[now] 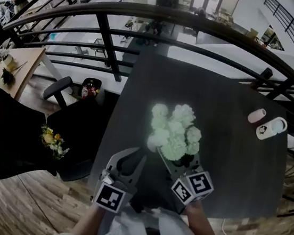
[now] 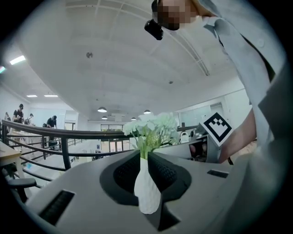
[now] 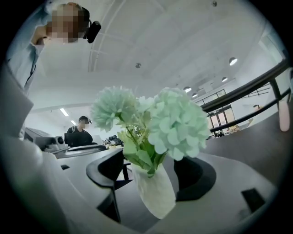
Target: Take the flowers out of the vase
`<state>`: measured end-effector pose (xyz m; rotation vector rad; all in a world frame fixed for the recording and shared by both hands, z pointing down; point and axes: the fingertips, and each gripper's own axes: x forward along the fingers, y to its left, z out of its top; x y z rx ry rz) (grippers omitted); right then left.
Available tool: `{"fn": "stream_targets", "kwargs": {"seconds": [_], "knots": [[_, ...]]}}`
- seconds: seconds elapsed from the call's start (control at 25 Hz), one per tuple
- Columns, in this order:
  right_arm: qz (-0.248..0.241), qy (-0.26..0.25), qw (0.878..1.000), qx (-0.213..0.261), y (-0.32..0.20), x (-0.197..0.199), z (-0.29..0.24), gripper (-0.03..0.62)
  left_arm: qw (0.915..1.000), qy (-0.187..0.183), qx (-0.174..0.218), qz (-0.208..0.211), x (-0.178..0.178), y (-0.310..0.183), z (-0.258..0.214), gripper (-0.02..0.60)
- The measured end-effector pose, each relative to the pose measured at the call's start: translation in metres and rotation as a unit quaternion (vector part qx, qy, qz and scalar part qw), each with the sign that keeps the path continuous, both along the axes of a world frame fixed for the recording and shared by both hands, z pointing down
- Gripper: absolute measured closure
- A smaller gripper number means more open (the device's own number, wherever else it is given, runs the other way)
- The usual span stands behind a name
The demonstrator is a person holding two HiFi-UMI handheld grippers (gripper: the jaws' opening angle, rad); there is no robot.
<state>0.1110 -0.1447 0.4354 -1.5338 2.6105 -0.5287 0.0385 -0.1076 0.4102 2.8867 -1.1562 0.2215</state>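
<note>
A bunch of pale green flowers [image 1: 174,131] stands in a white ribbed vase [image 3: 153,194] on the dark table [image 1: 237,169]. In the head view the blooms hide the vase. My right gripper [image 1: 176,161] is open, and the vase stands between its wide-set jaws with neither pad touching it. My left gripper [image 1: 139,153] sits low at the table's near left edge and points at the bunch. Its jaws are only a narrow slit apart with nothing pressed between them. In the left gripper view the vase [image 2: 147,192] and stems show through that slit, beyond the tips.
A pink roll [image 1: 256,116] and a white oval object [image 1: 272,128] lie at the table's far right. A black railing [image 1: 202,27] runs behind the table. At the left a black seat holds a yellow bouquet [image 1: 52,142], with an office chair [image 1: 59,89] behind it.
</note>
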Motion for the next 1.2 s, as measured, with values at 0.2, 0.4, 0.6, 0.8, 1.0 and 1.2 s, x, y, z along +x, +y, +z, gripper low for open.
{"fn": "stream_targets", "kwargs": {"seconds": [0.2,0.4,0.6,0.8,1.0,1.2], "knots": [[-0.007,-0.002,1.0,0.001,-0.003,0.0,-0.001,0.26,0.9997,-0.019,-0.007,0.017,0.013,-0.009,0.025,0.446],[-0.012,0.001,1.0,0.003,-0.005,-0.002,-0.006,0.26,0.9982,-0.038,-0.01,0.044,0.028,-0.019,0.043,0.35],[-0.017,0.002,1.0,0.003,-0.007,-0.004,-0.007,0.26,0.9961,-0.057,-0.003,0.066,0.04,-0.027,0.057,0.295],[-0.021,0.003,1.0,0.002,-0.01,-0.005,-0.006,0.26,0.9959,-0.056,-0.006,0.07,0.048,-0.033,0.064,0.295],[-0.024,0.002,1.0,0.001,-0.011,-0.009,-0.005,0.26,0.9955,-0.058,0.003,0.075,0.049,-0.038,0.075,0.295],[-0.032,0.0,0.999,0.0,-0.01,-0.011,-0.005,0.261,0.9962,-0.053,0.001,0.069,0.048,-0.04,0.076,0.322]]}}
